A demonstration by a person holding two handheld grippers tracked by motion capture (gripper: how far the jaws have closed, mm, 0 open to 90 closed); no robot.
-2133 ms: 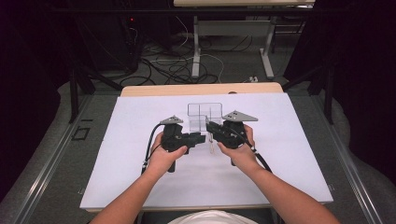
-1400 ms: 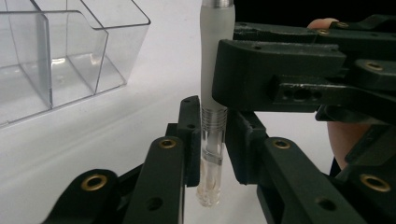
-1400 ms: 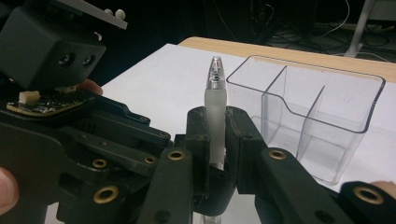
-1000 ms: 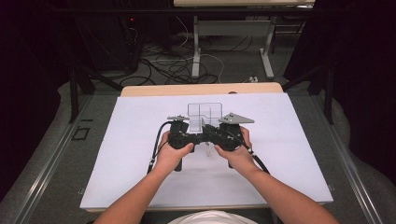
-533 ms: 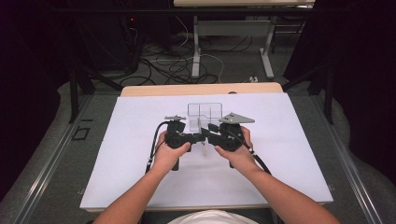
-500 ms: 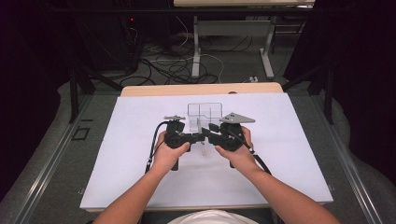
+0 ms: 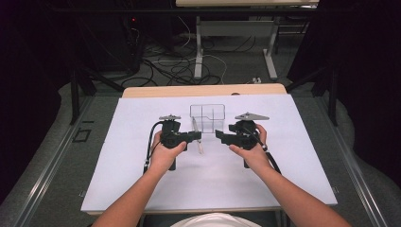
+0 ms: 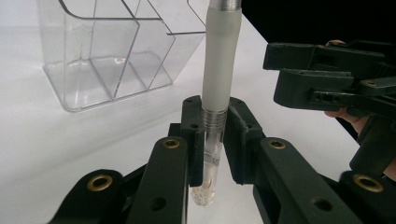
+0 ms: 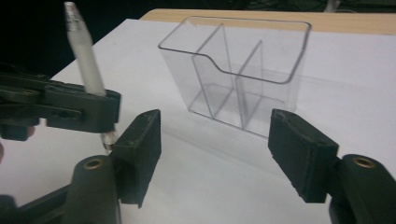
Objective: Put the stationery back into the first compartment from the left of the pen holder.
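Left hand-held gripper [image 8: 212, 154]: clenched on pen [image 8: 219, 70]
Right hand-held gripper [image 9: 215, 154]: released
Risk: pen slipping, missing clear organizer [image 7: 207, 118], center frame

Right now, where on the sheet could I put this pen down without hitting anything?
The white sheet is bare left of the left gripper, right of the right gripper, and along the near edge. It is crowded in the middle: the pen, both grippers and the clear organizer sit close together.
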